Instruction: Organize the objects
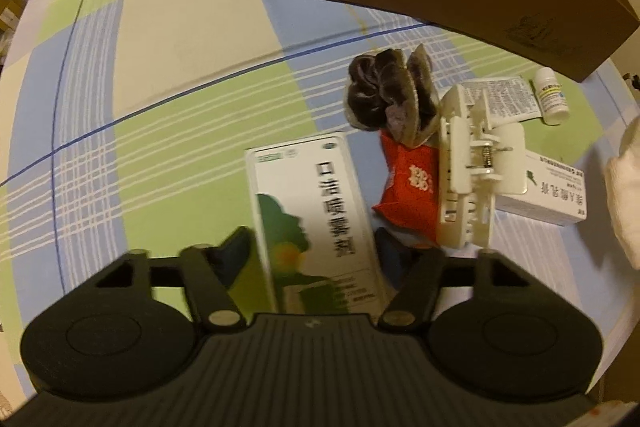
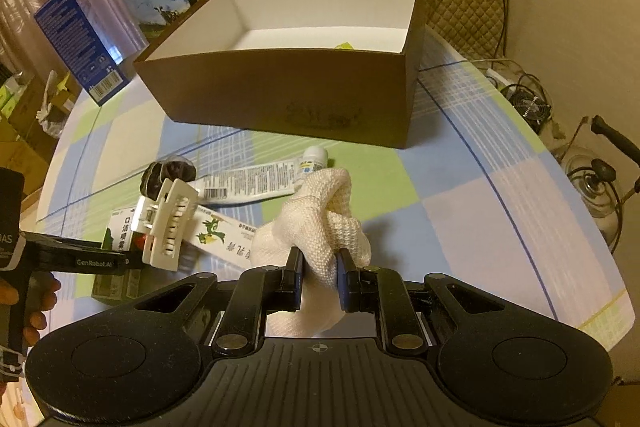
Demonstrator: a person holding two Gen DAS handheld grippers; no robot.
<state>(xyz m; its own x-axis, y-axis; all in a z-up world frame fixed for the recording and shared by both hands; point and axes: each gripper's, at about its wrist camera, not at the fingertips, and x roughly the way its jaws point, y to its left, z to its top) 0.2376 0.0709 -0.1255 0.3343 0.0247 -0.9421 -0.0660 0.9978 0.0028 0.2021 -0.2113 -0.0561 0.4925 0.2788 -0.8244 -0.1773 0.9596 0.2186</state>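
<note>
Right hand-held gripper (image 2: 319, 281) clenched on knitted cloth (image 2: 320, 223); left hand-held gripper (image 1: 312, 247) spread around spray carton (image 1: 316, 219). Transfer into brown box (image 2: 288, 99) judged next.

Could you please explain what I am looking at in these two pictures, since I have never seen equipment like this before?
A person holds two hand-held two-finger grippers, each with a wide-angle camera looking along its fingers; the black shapes at the bottom are the tools.

In the left camera's view, the left gripper straddles a green-and-white medicine box, though a firm grip is unclear.

In the right camera's view, the right gripper is shut on a cream knitted cloth.

On the checked tablecloth lie a white hair claw, a dark scrunchie, a red packet, a tube, a small bottle, another medicine box and an open brown box.
</note>
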